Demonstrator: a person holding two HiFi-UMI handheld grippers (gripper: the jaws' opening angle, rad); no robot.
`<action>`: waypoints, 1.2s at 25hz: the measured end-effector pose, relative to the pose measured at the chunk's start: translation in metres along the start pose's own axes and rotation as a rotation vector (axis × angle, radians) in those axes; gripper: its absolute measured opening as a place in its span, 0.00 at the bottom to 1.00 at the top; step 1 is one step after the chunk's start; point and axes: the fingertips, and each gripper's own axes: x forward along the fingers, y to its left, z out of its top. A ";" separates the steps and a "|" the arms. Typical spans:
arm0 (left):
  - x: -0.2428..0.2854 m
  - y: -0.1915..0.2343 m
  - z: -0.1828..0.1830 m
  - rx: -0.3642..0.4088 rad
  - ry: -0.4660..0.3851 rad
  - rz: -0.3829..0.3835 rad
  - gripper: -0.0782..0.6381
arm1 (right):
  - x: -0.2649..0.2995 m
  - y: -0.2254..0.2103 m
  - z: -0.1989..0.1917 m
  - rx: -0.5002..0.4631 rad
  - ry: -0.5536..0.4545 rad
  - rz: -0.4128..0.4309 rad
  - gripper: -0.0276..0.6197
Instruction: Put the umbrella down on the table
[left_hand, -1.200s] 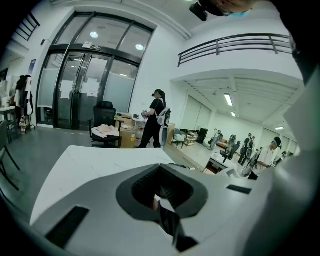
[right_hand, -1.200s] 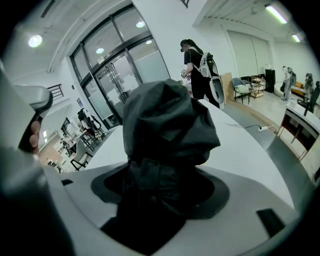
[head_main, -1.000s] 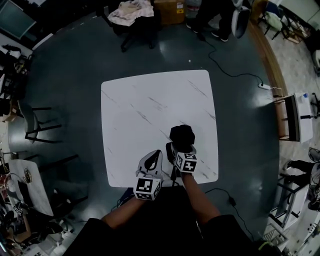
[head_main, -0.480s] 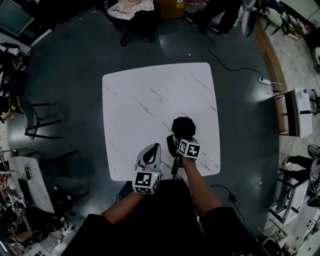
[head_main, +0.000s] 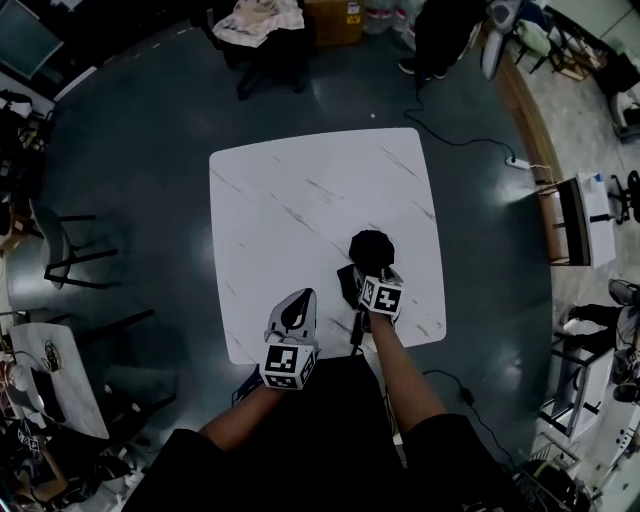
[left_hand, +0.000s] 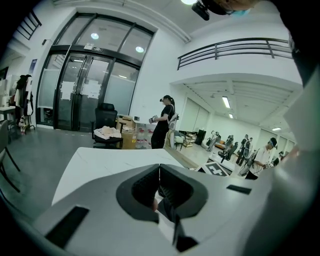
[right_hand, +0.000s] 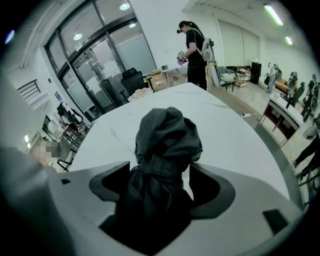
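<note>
A folded black umbrella lies on the white marble table, near its front right part. My right gripper points down over it. In the right gripper view the umbrella fills the space between the jaws of the right gripper. Those jaws have just been opening; a gap shows beside the right pad, so the gripper is open. My left gripper hovers at the table's front edge, left of the umbrella and apart from it. In its own view the left gripper is shut, with nothing between the pads.
Dark chairs stand on the floor to the left. A chair draped with cloth is beyond the far edge. A cable and a power strip run along the floor on the right. A person stands behind the table.
The left gripper has drifted a little to the left, away from the right one. The right gripper stays over the umbrella, which has not moved on the table.
</note>
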 end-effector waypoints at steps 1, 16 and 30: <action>-0.004 0.004 0.000 -0.004 -0.005 -0.006 0.13 | -0.005 0.004 0.002 -0.020 -0.018 -0.009 0.62; -0.078 0.055 0.029 -0.038 -0.105 -0.121 0.13 | -0.143 0.148 0.010 -0.164 -0.296 0.030 0.62; -0.155 0.019 0.080 0.065 -0.262 -0.349 0.13 | -0.282 0.255 0.018 -0.099 -0.674 0.019 0.41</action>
